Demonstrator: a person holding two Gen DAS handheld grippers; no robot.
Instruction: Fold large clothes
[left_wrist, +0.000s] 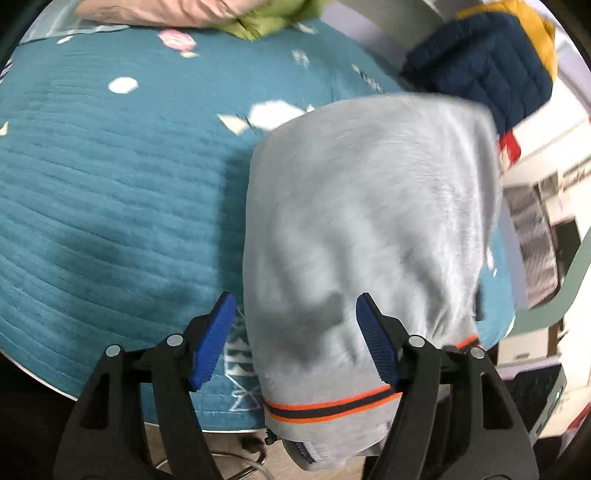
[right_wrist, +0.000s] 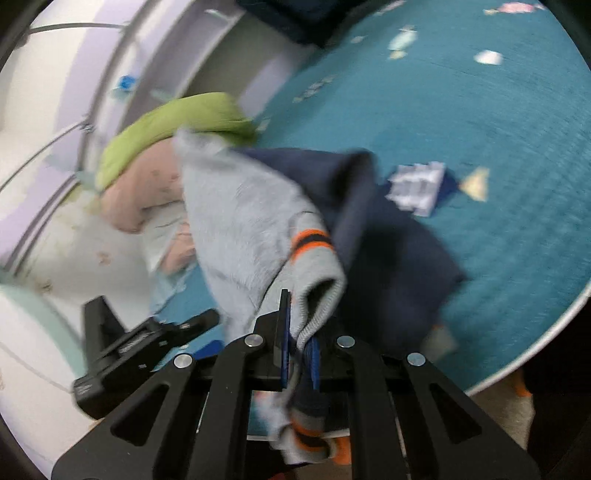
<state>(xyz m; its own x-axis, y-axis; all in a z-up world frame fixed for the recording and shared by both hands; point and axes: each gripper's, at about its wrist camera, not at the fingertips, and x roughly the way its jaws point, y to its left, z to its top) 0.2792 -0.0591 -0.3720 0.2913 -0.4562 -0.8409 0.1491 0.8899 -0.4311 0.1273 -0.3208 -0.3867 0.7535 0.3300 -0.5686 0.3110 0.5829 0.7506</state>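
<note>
The grey sweater with orange and navy stripes lies over the near edge of the teal bedspread, its hem hanging past the edge. The right gripper is clenched on a striped cuff of the sweater, holding grey and navy fabric bunched above the bedspread. The left gripper is spread wide, its blue pads either side of the sweater's hem end. A green cloth and a pink cloth lie at the bed's far side.
</note>
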